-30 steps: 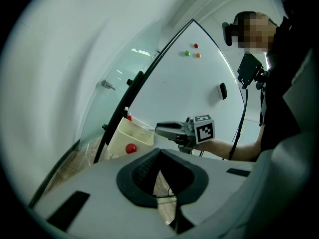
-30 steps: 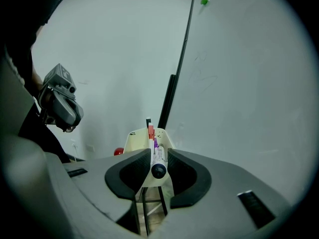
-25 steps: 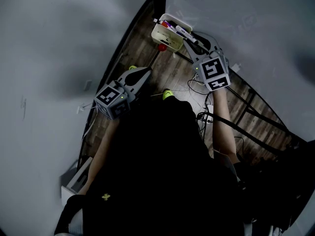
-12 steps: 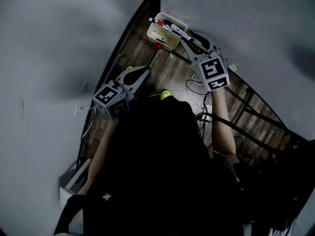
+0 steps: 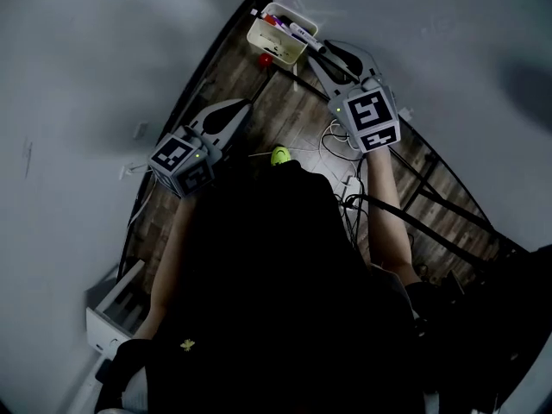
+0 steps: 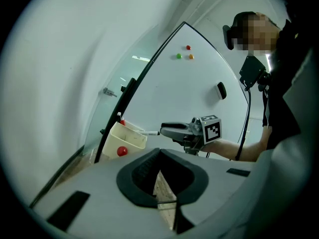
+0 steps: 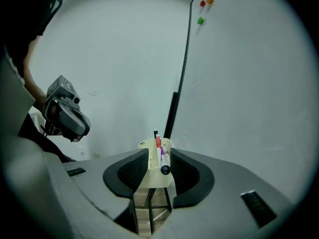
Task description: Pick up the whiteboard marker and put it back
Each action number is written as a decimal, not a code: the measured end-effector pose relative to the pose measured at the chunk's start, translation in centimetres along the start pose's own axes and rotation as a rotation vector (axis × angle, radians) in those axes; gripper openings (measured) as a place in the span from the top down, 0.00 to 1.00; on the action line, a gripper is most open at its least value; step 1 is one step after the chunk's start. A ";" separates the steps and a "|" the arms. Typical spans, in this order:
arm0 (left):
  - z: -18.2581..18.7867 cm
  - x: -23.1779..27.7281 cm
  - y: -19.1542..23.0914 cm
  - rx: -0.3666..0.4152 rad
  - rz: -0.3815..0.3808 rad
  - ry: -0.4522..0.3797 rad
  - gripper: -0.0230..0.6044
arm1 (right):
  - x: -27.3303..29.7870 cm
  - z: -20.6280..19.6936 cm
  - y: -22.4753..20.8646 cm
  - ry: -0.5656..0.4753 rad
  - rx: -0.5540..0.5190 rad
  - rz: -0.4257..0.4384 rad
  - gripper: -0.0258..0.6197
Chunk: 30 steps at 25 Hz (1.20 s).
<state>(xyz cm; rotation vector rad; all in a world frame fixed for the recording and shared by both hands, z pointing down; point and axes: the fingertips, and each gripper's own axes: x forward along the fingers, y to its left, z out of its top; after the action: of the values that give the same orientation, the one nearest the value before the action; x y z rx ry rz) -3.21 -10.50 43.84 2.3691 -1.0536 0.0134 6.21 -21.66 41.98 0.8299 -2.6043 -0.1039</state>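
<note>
A cream tray (image 5: 269, 47) holding several markers hangs at the whiteboard's lower corner, above the wooden floor. My right gripper (image 5: 321, 52) is just right of it and shut on a white whiteboard marker (image 5: 301, 34) with a black end. The marker's front reaches over the tray's rim. In the right gripper view the marker (image 7: 163, 160) lies between the jaws of the right gripper (image 7: 160, 153), black end toward the camera, tray (image 7: 145, 145) straight ahead. My left gripper (image 5: 237, 109) hangs lower left, apart from the tray, shut with nothing in it. In its view the left gripper (image 6: 159, 153) faces the tray (image 6: 127, 138).
A red ball (image 5: 264, 59) sits on the tray's outer side. A green ball (image 5: 280, 155) and loose cables (image 5: 343, 155) lie on the floor. The whiteboard (image 6: 199, 98) carries coloured magnets (image 6: 188, 48) and a black eraser (image 6: 221, 90). A black stand leg (image 7: 172, 114) runs beside the tray.
The right gripper has risen slightly with the marker still in it and stands a little farther from the tray. The left gripper has barely moved. The head view has shifted.
</note>
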 end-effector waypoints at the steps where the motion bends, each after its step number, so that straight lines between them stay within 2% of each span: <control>1: 0.1 -0.1 -0.2 -0.002 0.003 0.000 0.93 | -0.1 0.0 0.1 -0.002 0.004 0.002 0.77; 11: -0.1 -1.9 -0.4 -0.018 -0.003 -0.004 0.93 | -1.3 0.0 1.5 -0.001 0.030 -0.025 0.77; 21: -1.3 -4.3 -1.4 -0.018 -0.083 0.011 0.93 | -3.8 -0.7 5.5 0.046 0.091 -0.084 0.77; 30: -1.8 -6.4 -2.5 -0.025 -0.154 0.028 0.93 | -4.8 -0.4 9.2 0.077 0.114 -0.078 0.77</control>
<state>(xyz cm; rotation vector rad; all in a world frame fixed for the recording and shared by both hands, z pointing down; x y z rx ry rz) -5.50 -3.87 42.80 2.4140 -0.8511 -0.0221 4.96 -11.32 42.36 0.9564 -2.5254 0.0544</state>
